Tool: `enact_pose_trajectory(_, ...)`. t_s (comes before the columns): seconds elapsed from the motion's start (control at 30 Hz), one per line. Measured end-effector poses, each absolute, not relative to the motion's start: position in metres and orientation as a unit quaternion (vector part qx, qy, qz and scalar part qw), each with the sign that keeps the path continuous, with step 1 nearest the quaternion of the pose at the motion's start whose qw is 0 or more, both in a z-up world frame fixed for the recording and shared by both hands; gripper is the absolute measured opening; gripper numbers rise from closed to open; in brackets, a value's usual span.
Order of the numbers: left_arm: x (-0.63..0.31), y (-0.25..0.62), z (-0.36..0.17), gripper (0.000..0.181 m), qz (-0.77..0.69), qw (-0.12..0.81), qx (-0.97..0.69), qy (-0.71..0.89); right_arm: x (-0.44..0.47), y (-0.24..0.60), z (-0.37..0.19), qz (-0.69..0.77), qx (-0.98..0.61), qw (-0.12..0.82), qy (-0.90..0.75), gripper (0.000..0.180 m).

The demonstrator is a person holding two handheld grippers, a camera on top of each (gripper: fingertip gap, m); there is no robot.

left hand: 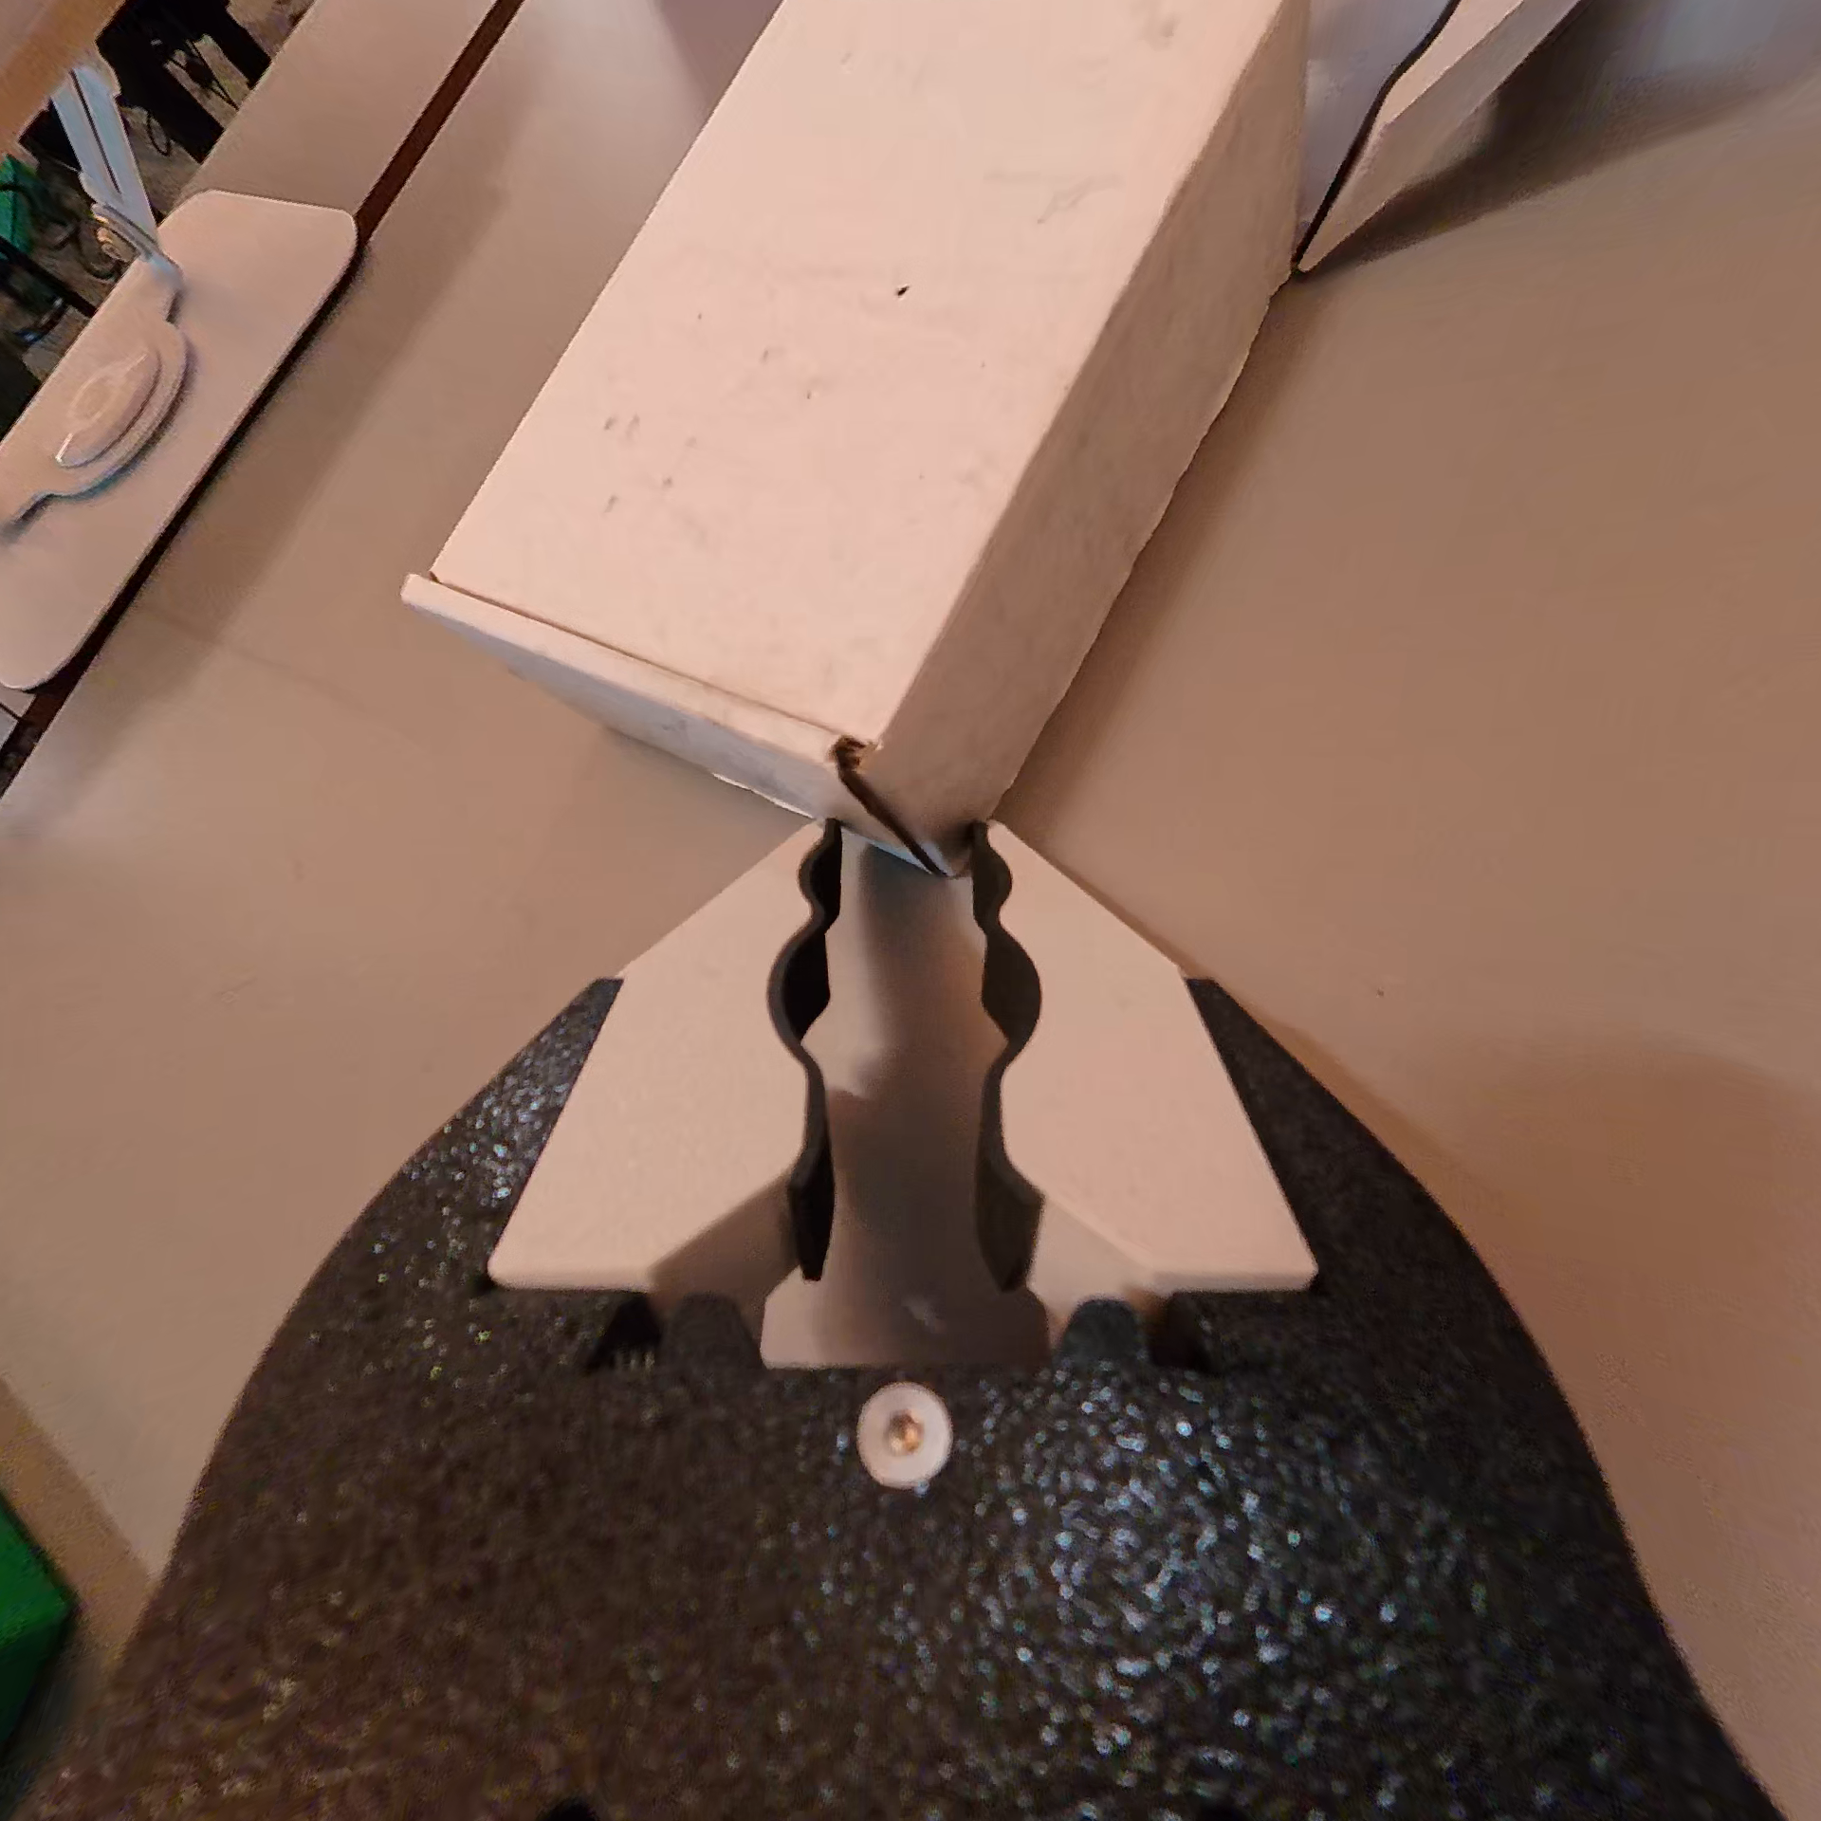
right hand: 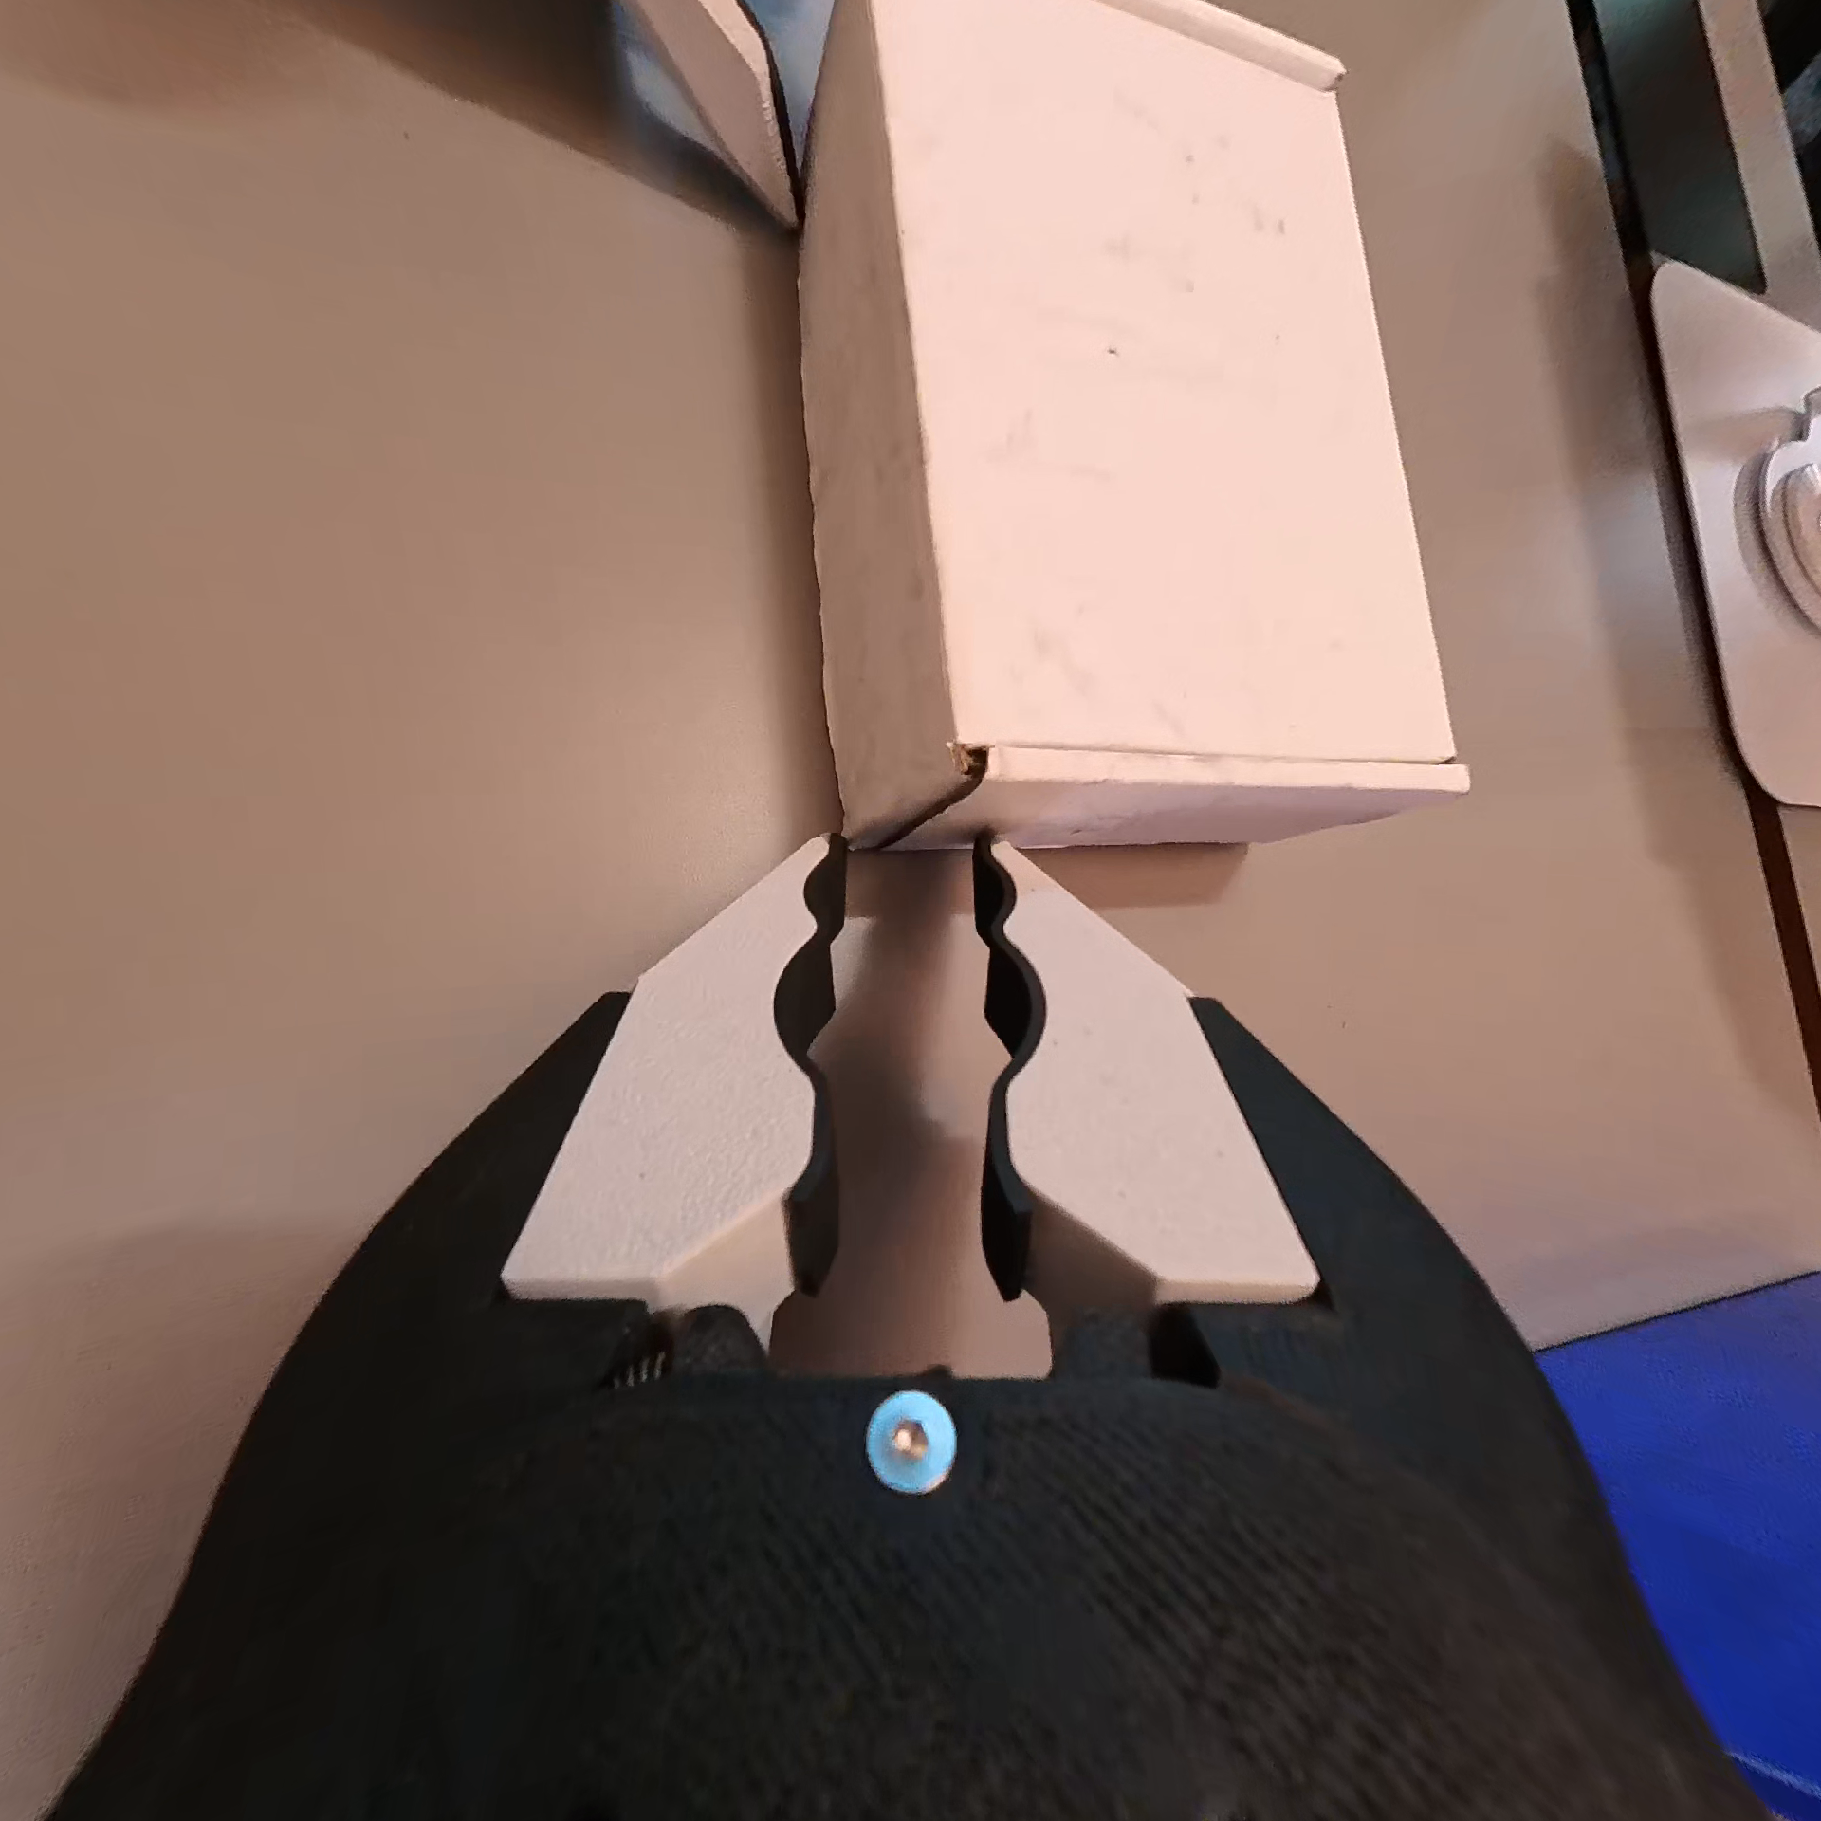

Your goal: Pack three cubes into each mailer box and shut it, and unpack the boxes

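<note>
A shut white mailer box [left hand: 847, 394] lies on the tan table, its lid scuffed. In the left wrist view my left gripper [left hand: 907, 843] is open, with the box's near corner, which has a dark slit, between its fingertips. In the right wrist view the same box [right hand: 1133, 443] fills the upper middle. My right gripper [right hand: 909, 849] is open, its tips at the box's near left corner. A green block [left hand: 25, 1636] shows at the lower left edge. No cube is in either gripper, and the box's contents are hidden.
A second white box [left hand: 1429, 138] stands just beyond the first; it also shows in the right wrist view [right hand: 729, 108]. A white stand on a flat plate [left hand: 108, 394] sits at the table's edge, and shows in the right wrist view [right hand: 1764, 532]. A blue thing [right hand: 1695, 1498] lies at the lower right.
</note>
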State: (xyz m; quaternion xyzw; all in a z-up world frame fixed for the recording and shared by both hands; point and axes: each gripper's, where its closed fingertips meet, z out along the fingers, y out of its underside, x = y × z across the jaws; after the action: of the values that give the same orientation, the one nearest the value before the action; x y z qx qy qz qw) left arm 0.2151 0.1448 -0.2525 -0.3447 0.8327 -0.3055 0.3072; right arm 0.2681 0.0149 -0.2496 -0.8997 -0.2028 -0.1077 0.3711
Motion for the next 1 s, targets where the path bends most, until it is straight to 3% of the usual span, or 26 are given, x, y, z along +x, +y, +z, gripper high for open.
enact_pose_trajectory(0.07, 0.215, 0.145, -0.252, 0.024, -0.304, 0.311, -0.344, 0.832, 0.269, 0.012, -0.249, -0.112, -0.903, 0.362, -0.200, 0.031)
enact_pose_trajectory(0.13, 0.214, 0.149, -0.250, 0.035, -0.300, 0.323, -0.352, 0.826, 0.275, 0.005, -0.239, -0.113, -0.914, 0.352, -0.166, 0.061)
enact_pose_trajectory(0.33, 0.202, 0.166, -0.244, 0.070, -0.312, 0.326, -0.407, 0.795, 0.274, 0.035, -0.161, -0.087, -0.891, 0.437, -0.083, 0.118)
enact_pose_trajectory(0.47, 0.196, 0.173, -0.235, 0.083, -0.344, 0.322, -0.443, 0.762, 0.279, 0.071, -0.164, -0.125, -0.917, 0.347, -0.153, 0.122)
enact_pose_trajectory(0.6, 0.192, 0.174, -0.226, 0.093, -0.383, 0.312, -0.463, 0.736, 0.276, 0.106, -0.187, -0.067, -0.945, 0.259, -0.190, 0.123)
enact_pose_trajectory(1.0, 0.184, 0.171, -0.217, 0.108, -0.439, 0.280, -0.469, 0.714, 0.263, 0.150, -0.224, 0.048, -0.963, 0.155, -0.214, 0.123)
